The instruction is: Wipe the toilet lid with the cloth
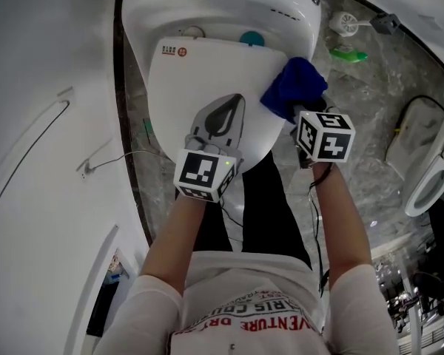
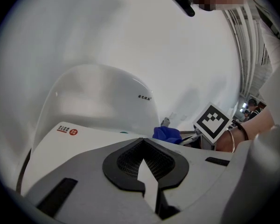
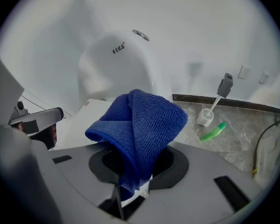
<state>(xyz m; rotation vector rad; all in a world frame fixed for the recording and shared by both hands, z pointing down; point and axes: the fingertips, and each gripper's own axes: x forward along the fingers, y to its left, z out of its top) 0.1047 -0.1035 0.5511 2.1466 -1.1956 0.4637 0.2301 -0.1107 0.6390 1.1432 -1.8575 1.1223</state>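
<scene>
The white toilet lid (image 1: 200,80) is down, in front of the white tank (image 1: 229,2). My left gripper (image 1: 219,118) hovers over the lid's front middle, shut and empty. In the left gripper view its jaws (image 2: 142,143) meet at the tip above the lid (image 2: 79,136). My right gripper (image 1: 302,112) is at the lid's right edge, shut on a folded blue cloth (image 1: 293,87). In the right gripper view the cloth (image 3: 140,120) bulges up out of the gripper (image 3: 134,164) and hides part of the lid (image 3: 91,115).
A white toilet brush in its holder (image 1: 345,23) and a green bottle (image 1: 348,53) lie on the marble floor (image 1: 370,124) to the right of the toilet. A white wall panel (image 1: 44,124) runs close along the left. Another white fixture (image 1: 429,180) and a cable sit at far right.
</scene>
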